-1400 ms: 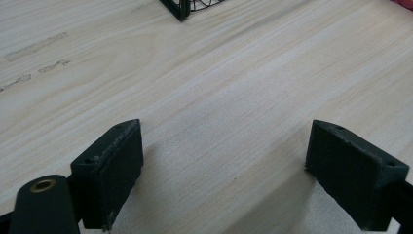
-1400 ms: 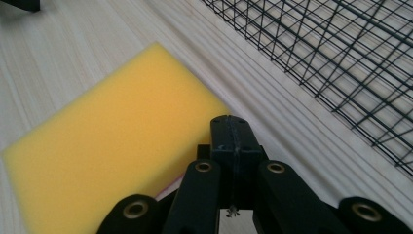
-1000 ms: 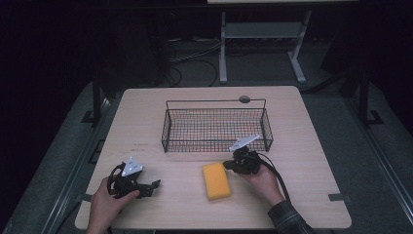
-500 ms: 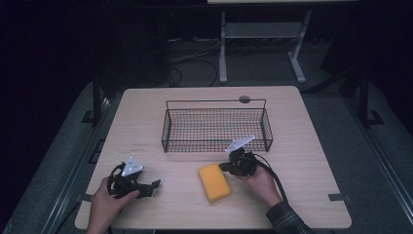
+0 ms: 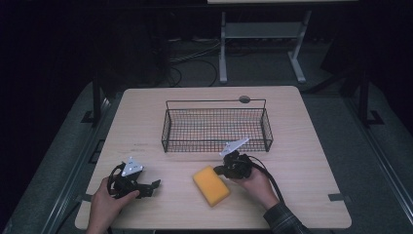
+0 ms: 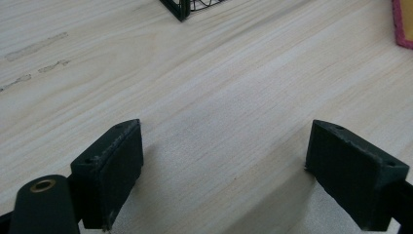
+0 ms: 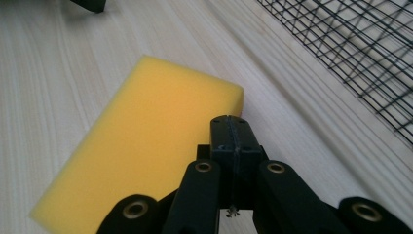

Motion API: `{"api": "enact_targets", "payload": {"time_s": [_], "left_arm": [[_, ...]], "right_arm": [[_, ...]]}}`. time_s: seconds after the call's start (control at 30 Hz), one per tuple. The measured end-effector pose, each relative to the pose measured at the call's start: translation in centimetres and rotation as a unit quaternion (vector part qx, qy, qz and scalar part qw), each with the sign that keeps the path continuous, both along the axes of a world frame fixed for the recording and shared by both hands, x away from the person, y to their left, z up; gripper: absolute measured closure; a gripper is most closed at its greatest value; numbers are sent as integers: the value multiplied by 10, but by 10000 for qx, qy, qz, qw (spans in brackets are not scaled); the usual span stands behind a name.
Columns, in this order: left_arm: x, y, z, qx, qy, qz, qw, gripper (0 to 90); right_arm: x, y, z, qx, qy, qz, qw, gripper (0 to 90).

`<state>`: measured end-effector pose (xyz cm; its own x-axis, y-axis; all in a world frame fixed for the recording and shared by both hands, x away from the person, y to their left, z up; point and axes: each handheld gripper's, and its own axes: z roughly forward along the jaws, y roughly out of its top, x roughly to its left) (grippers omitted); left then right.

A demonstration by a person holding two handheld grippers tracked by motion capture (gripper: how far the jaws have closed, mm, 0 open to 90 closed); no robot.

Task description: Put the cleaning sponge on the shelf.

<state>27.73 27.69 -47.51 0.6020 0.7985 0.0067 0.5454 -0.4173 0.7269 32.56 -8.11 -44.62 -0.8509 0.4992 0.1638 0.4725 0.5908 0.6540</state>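
A: Well, compared with the picture of one second ago, the right gripper (image 5: 220, 170) has moved to the left, toward the yellow rectangular foam sponge (image 5: 211, 185). Its tip is now at the upper right corner of the sponge.

B: Are its jaws around the sponge?

A: No. In the right gripper view the two black jaws are pressed together, with nothing between them, and they hang just over the near corner of the sponge (image 7: 141, 146). I cannot tell if they touch it.

B: And the sponge itself?

A: It lies flat on the pale wooden table (image 5: 302, 146), in front of the black wire mesh basket (image 5: 216, 127), and it seems to have shifted slightly to the left, so maybe the tip pushes it.

B: What about the left gripper (image 5: 155, 185)?

A: It rests at the front left of the table as before, jaws spread wide over bare wood (image 6: 219, 122).

B: So what does it mean?

A: I think the grasp is not begun; the right jaws must open first.
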Motion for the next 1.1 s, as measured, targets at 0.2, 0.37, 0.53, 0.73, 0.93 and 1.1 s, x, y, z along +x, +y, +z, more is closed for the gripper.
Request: {"api": "enact_targets", "payload": {"time_s": [0.2,0.37,0.53,0.73,0.93,1.1], "left_arm": [[0,0,0,2,1,-1,10000,129],[0,0,0,3,1,-2,10000,129],[0,0,0,2,1,-2,10000,129],[0,0,0,2,2,-1,10000,129],[0,0,0,-13,-2,10,10000,129],[0,0,0,-15,-3,11,10000,129]], "right_arm": [[-3,9,1,-5,-12,156,9999,894],[-5,15,1,-7,13,238,9997,894],[-6,14,3,-52,68,165,9998,812],[-5,7,10,-28,28,-57,10000,659],[-14,6,19,-33,90,-99,9999,445],[-23,11,21,-139,116,-55,9998,349]]}}
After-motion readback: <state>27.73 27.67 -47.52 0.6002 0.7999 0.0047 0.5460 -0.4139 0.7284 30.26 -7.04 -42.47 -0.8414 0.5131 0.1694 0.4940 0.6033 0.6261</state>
